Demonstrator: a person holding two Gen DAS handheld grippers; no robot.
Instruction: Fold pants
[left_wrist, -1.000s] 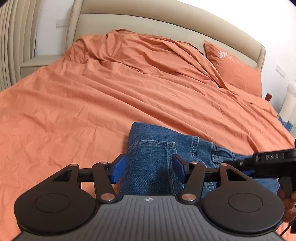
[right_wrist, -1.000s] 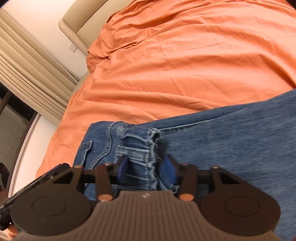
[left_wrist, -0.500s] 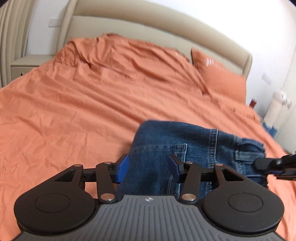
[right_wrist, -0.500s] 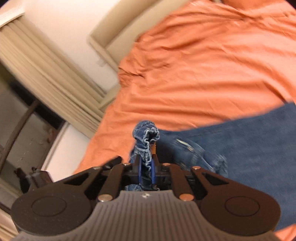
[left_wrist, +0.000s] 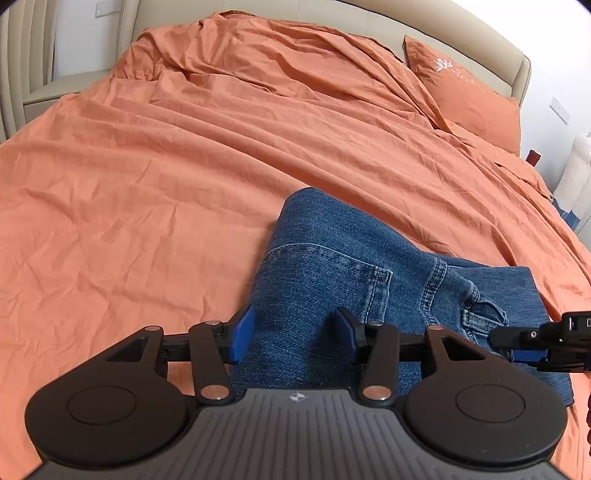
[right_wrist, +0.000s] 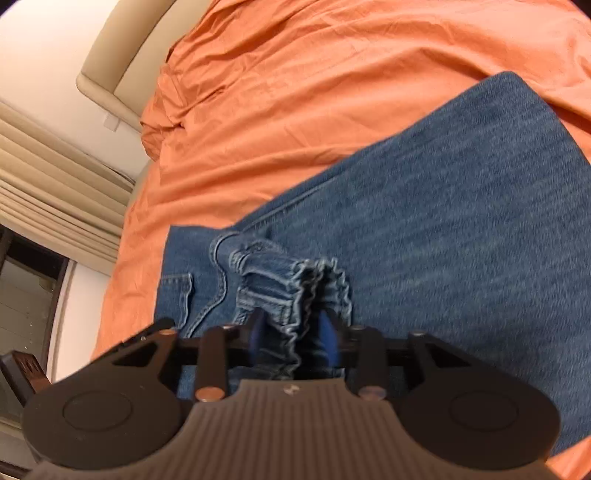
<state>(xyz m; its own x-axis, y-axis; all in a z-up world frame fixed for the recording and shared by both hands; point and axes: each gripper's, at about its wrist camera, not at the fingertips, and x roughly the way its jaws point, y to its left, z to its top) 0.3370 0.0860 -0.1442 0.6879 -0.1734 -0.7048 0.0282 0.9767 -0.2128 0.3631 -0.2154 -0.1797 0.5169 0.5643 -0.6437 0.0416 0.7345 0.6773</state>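
Note:
Blue denim pants lie folded on the orange bedsheet. My left gripper is open, its blue pads on either side of the pants' near left part, just above the cloth. My right gripper is open with the bunched waistband lying between its pads; the pants stretch away to the right. The right gripper also shows at the right edge of the left wrist view, over the waistband.
The bed has a beige headboard and an orange pillow at the far right. Pleated curtains and a window lie beyond the bed's edge. A white object stands by the bed's right side.
The right gripper, shut on the raised waistband half a second ago, has come down onto the pants and opened. The left gripper stayed open over the pants.

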